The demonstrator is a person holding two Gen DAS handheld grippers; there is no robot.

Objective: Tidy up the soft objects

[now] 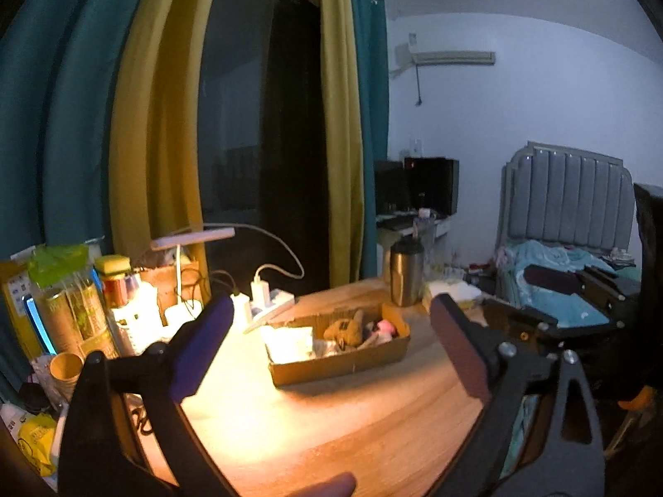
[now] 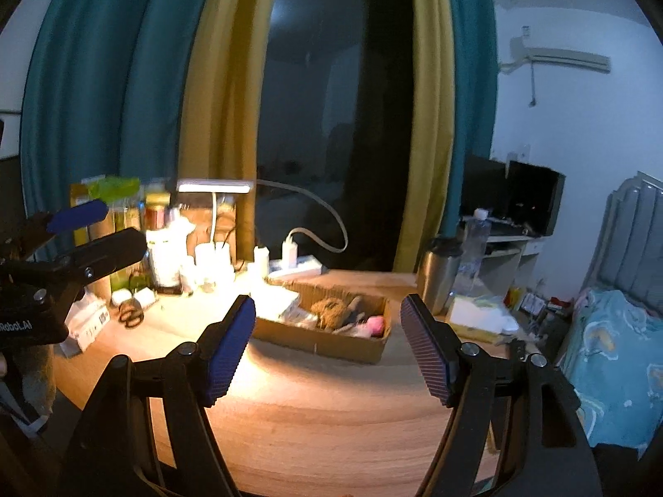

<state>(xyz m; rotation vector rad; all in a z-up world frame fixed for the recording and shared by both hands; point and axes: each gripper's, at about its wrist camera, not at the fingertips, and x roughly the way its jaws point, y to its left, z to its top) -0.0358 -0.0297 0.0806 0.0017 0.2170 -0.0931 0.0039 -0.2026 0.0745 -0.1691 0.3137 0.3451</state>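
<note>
Both claws hang above the wooden tabletop [image 2: 331,426] with nothing between their blue ribbed pads; the left claw [image 1: 331,339] stands spread very wide, its pads framing the cardboard box [image 1: 339,368] from either side of the view; the right claw [image 2: 327,348] is also open, somewhat less wide, and holds nothing. In the right wrist view the left claw appears again at the left edge [image 2: 99,227], empty and raised clear of the tabletop.

The shallow cardboard box sits near the middle of the tabletop, beyond both claws and apart from them; inside it lie the soft things: a brown plush toy [image 1: 346,329] near the centre, a small pink soft item [image 1: 385,326] just beside it towards the right end, and pale packets or cloths [image 1: 292,341] filling the left end, too washed out by light to name.

A white desk lamp [image 1: 192,240] bends over the left side and throws a bright patch on the wood; a white power strip [image 1: 269,306] with plugged chargers lies behind the box; a steel tumbler [image 1: 406,275] stands upright behind the box's right end; jars and packets crowd the far left; a bed with blue bedding [image 2: 613,356] lies to the right.
</note>
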